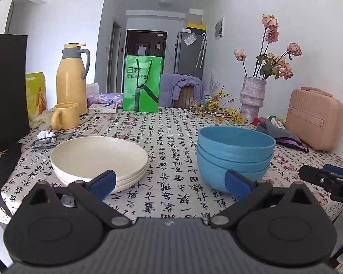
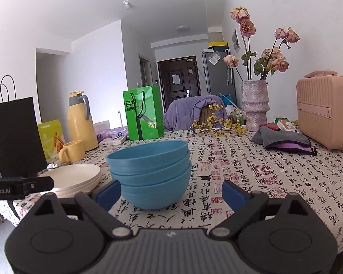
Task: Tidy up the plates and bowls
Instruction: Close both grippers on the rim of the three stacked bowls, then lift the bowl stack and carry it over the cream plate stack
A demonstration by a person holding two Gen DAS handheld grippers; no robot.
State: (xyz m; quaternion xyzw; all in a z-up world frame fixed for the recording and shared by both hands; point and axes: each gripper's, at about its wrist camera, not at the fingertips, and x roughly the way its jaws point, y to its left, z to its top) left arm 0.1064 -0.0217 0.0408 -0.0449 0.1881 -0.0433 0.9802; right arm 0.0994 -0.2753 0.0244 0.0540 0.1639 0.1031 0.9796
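A: Start at the left. What's on the table?

B: A stack of shallow cream-white plates [image 1: 98, 157] sits on the calligraphy-print tablecloth [image 1: 171, 137], three of them by the look of the rims. The left gripper [image 1: 170, 183] hovers low in front, its blue-padded fingers spread wide and holding nothing. One pad overlaps the near edge of the plates in the left wrist view, but I can't tell whether it touches.

A: And to the right of that?

B: A nested stack of three round blue plastic-looking bowls [image 2: 149, 173], standing apart from the plates with bare cloth between. The right gripper [image 2: 171, 194] faces them, also fully spread and empty, the bowls nearer its left finger than its right.

A: So sorting looks done?

B: I'd judge so: like sits with like, both piles upright. The top bowl tilts slightly, though.

A: How would you finish well?

B: If a stack needs shifting, grip the bottom piece's rim rather than the top, so nothing slides off. Move slowly; the nested bowls likely rock. Keep clear of the yellow mug [image 1: 65, 115] and eyeglasses [image 1: 50, 138] behind the plates, and the folded grey-and-purple cloth [image 2: 283, 140] farther right.
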